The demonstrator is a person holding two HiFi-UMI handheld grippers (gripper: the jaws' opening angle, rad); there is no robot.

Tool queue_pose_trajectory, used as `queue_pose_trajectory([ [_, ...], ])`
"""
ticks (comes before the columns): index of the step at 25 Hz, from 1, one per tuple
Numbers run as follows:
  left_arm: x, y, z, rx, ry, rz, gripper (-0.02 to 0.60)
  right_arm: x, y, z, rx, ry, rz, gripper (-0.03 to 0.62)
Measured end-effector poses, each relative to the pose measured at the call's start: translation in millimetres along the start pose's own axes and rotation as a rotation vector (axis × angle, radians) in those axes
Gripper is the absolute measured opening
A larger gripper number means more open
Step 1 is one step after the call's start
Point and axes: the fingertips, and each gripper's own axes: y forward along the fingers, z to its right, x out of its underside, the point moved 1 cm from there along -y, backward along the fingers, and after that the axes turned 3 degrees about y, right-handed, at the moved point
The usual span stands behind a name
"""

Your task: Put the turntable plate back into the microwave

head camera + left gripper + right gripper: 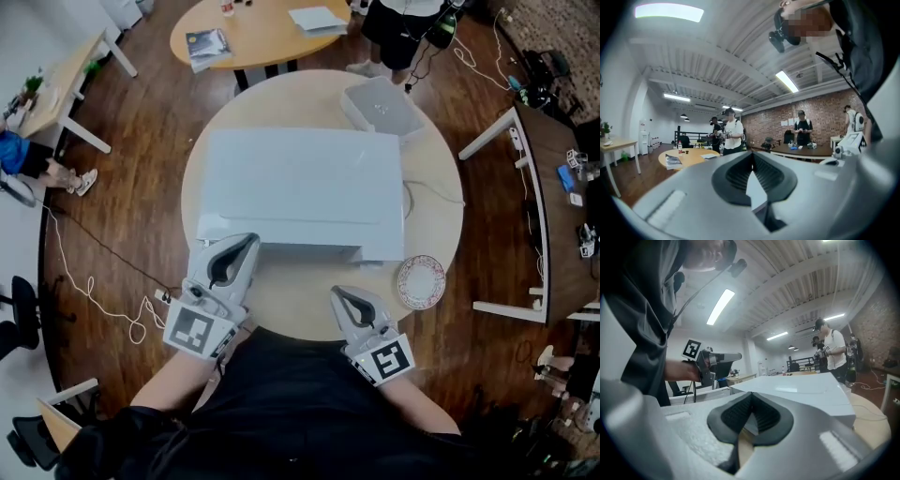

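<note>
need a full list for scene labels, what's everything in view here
microwave: one, white, middle of the round table
turntable plate: one, white with a reddish pattern, on the table by the microwave's near right corner
tray: one, white, far right of the table
round table: one, light wood, under all of these
second table: one, orange-brown, beyond, with a magazine
cable: one, white, looped on the wooden floor at left
bystanders: several, dark and white clothes, at the back of the room
left gripper: one, grey, shut, empty, at the microwave's near left corner
right gripper: one, grey, shut, empty, near table edge
</note>
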Motion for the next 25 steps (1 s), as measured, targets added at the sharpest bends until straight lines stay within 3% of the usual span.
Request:
queue_pose_trajectory([
  [4,1,-14,-10,0.023,-0.056,0.015,0.005,5,8,-11,0.035,-0.021,-0.090,0.002],
  [9,23,-20,-8,0.090,-0.130,0.011,0.005,-8,17,-13,0.113,-0.018,0.021,0.002],
  [19,19,-22,-3,0.179,-0.131,0.071,0.005,-24,-9,-2,0.245,-0.038,0.126,0.002],
  [25,14,-16,6,0.161,-0.088,0.069,0.005,-13,-27,28,0.297,-0.002,0.114,0.002],
])
